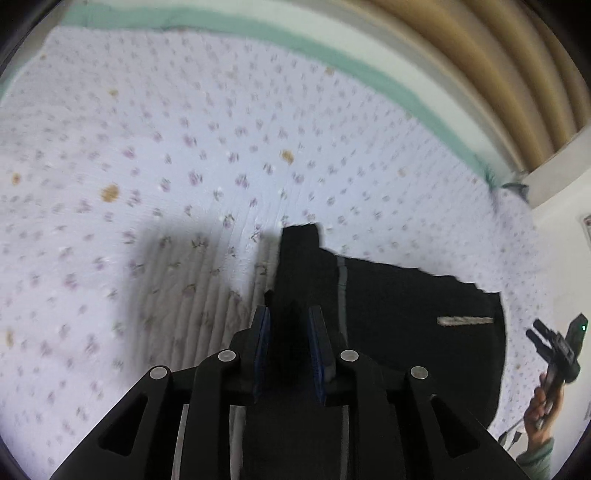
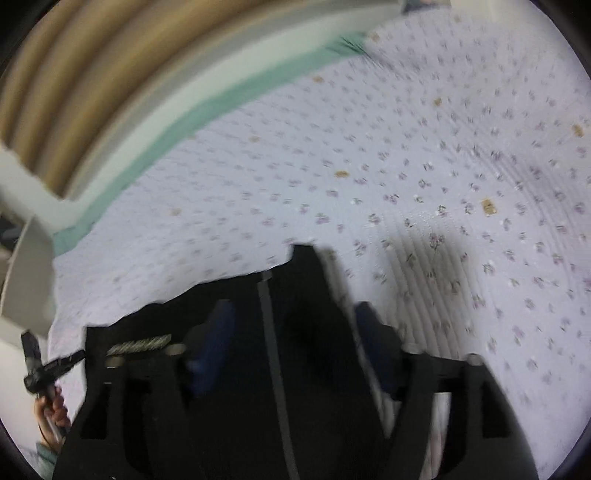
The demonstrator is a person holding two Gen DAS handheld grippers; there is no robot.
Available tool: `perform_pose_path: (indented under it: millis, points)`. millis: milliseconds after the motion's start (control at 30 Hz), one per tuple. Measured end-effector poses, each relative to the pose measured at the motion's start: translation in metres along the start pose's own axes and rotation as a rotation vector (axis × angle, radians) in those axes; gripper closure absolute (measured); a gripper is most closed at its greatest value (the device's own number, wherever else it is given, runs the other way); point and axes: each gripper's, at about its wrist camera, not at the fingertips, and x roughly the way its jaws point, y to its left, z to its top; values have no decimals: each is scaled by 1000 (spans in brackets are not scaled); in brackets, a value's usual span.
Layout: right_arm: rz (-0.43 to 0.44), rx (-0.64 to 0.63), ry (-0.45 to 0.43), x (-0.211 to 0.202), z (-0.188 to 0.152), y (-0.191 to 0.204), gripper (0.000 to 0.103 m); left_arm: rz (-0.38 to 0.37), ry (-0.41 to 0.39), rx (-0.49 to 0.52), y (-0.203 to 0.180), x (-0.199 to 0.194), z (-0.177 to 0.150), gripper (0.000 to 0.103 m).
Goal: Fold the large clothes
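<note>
Left claw: left claw [image 1: 289, 321] sits closest in its own camera. Its two blue pads [image 1: 261, 332] stand close together, with only a small gap. A bit of dark cloth shows in that gap, but I cannot tell if the pads press on it.
Why so narrow: my guess is that it is letting go of the cloth after laying it down, because the cloth already lies flat.
Right claw: right claw [image 2: 293, 343] is spread wide. Nothing is pinched between its pads; the cloth lies under it. My guess is that it has let go so the fold can stay put.
Dark clothes: black garment [image 1: 388, 314] lies flat on the bed, under both claws. It has a thin grey stripe [image 2: 271, 343] running down it and a small pale label [image 1: 465, 320]. One narrow piece pokes up toward the far side of the bed.
Where on the bed: it lies at the near side, close to the person, well away from the far edge with the green band [image 1: 258, 31].
Bed: flowery bedspread [image 1: 147, 147] is smooth, so it is a good flat place to fold.
Other view: each camera sees the other claw held in a hand [image 1: 543, 410], off beside the garment.
Next: my guess is another fold is needed, since the garment looks big.
</note>
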Motion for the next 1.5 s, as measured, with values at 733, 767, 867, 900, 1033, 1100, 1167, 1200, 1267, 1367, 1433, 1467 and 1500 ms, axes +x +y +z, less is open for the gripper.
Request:
perform_pose_path:
  millis: [733, 767, 867, 900, 1033, 1100, 1167, 1200, 1267, 1367, 1433, 1467, 1500]
  points:
    - [-184, -354, 311, 99, -166, 121, 23, -14, 248, 146, -94, 86, -120, 82]
    - [-178, -352, 318, 97, -164, 121, 23, -23, 242, 151, -95, 80, -118, 82]
    - [-121, -355, 292, 72, -149, 125, 24, -64, 218, 213, -105, 53, -110, 82]
    - [-103, -363, 265, 62, -143, 128, 24, -89, 197, 233, -111, 43, -104, 81]
    - [-73, -389, 133, 39, -105, 146, 21, -117, 101, 258, -130, 24, -76, 57]
    - [-106, -396, 117, 52, -90, 151, 21, -104, 72, 242, -130, 33, -64, 48]
    - [-142, -374, 157, 78, -86, 145, 21, -34, 104, 194, -122, 58, -56, 48]
    - [-155, -342, 236, 105, -87, 136, 21, 2, 166, 157, -113, 80, -54, 48]
    - [-150, -304, 287, 135, -96, 121, 16, -12, 208, 121, -97, 108, -54, 47]
    - [-179, -340, 250, 149, -104, 115, 8, 1, 207, 130, -94, 116, -53, 46]
    - [-187, -338, 242, 150, -106, 115, 7, 6, 205, 150, -94, 117, -56, 46]
    - [-184, -340, 238, 147, -109, 117, 7, -10, 198, 145, -92, 114, -56, 46]
    - [-176, -338, 233, 147, -105, 113, 6, -30, 189, 138, -94, 111, -56, 46]
